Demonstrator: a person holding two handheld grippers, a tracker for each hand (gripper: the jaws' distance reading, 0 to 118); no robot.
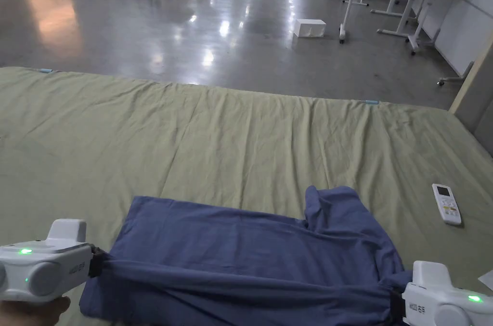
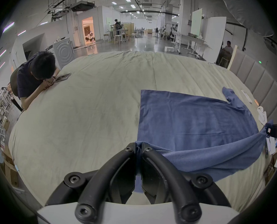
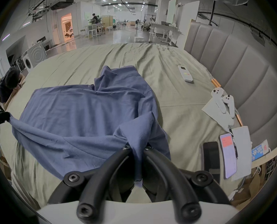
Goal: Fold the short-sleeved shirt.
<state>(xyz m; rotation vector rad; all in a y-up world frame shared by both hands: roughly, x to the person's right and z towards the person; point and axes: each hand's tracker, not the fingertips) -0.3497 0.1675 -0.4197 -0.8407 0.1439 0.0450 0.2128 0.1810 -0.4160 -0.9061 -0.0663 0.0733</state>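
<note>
A plain slate-blue shirt (image 1: 240, 254) lies on an olive-green sheet (image 1: 240, 139), unpatterned. The left gripper (image 1: 98, 263) and right gripper (image 1: 395, 306) have white bodies with black jaws, each showing a small green light. At right, a white remote (image 1: 447, 203) carries a pale screen and coloured buttons. Beyond, the floor (image 1: 192, 28) is glossy grey with a white box (image 1: 309, 28).

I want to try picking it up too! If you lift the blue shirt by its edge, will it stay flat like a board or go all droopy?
Probably droopy: the blue cotton short-sleeved shirt sags between the left claw and right claw. It likely weighs little, since small pinches hold it. It wrinkles easily.
</note>
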